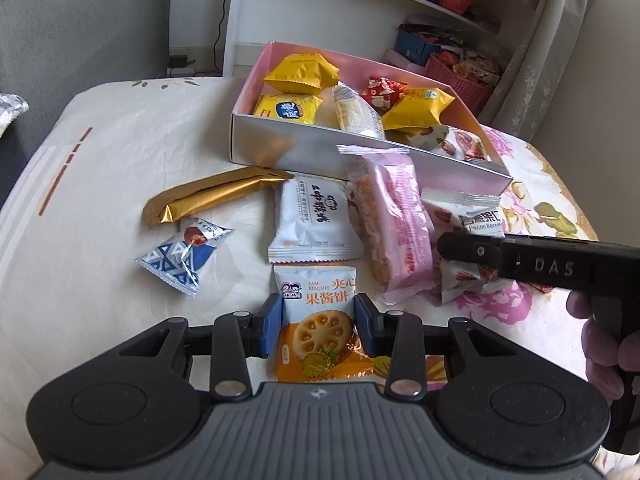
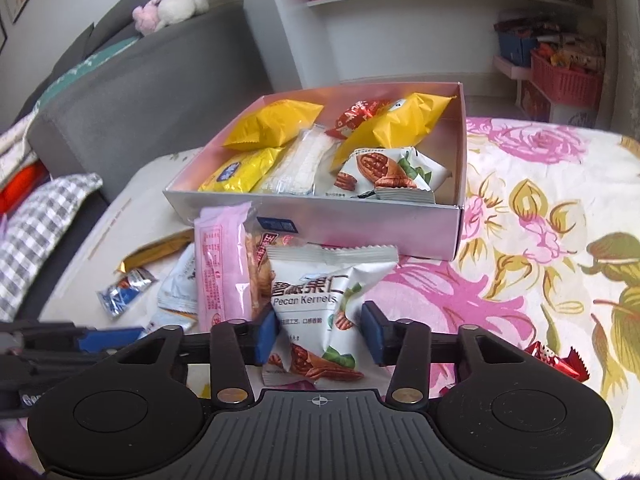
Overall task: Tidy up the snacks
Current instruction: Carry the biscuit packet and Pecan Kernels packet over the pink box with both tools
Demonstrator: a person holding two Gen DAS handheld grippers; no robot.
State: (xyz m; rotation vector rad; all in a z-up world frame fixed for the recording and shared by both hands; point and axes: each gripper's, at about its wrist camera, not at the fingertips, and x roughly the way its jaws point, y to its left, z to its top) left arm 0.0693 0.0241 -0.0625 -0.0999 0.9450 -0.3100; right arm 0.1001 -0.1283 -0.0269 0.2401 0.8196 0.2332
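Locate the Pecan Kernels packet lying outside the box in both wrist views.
Left wrist: Pecan Kernels packet at right of centre, partly behind the right hand-held gripper.
Right wrist: the packet low centre, between that gripper's open fingers.
Shared landmark: pink snack box just beyond it.

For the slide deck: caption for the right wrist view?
Right hand-held gripper straddles pecan packet before snack box.

Daylit room: grey sofa (image 2: 132, 92), white shelves (image 2: 420, 8), floral cloth (image 2: 540, 208) over table.
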